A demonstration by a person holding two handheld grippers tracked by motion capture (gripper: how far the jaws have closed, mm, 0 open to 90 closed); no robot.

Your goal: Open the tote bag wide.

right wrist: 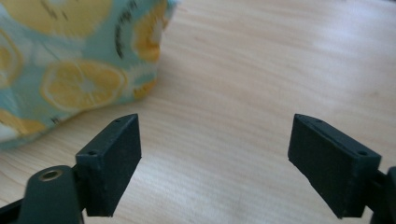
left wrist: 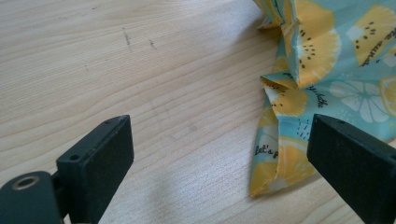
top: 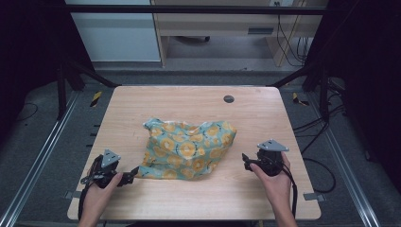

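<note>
A crumpled teal cloth printed with yellow lemon slices lies mid-table on the pale wooden table. The left claw, jaws spread, sits at its near corner, where the left gripper view reveals lettering. The right claw gapes apart, empty.

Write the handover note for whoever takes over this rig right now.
Left hand-held gripper: jaws open, holding nothing, right at the near-left corner of the cloth; that yellow corner lies just ahead between the jaws.
Right hand-held gripper: jaws open, holding nothing, over bare table, apart from the cloth's right edge.
Cloth: lemon-print, crumpled in a heap at mid-table.
Done: nothing gripped yet; cloth neither spread nor folded.
Left: probably grip the near-left corner, bring the right gripper to the cloth, then flatten it.
</note>
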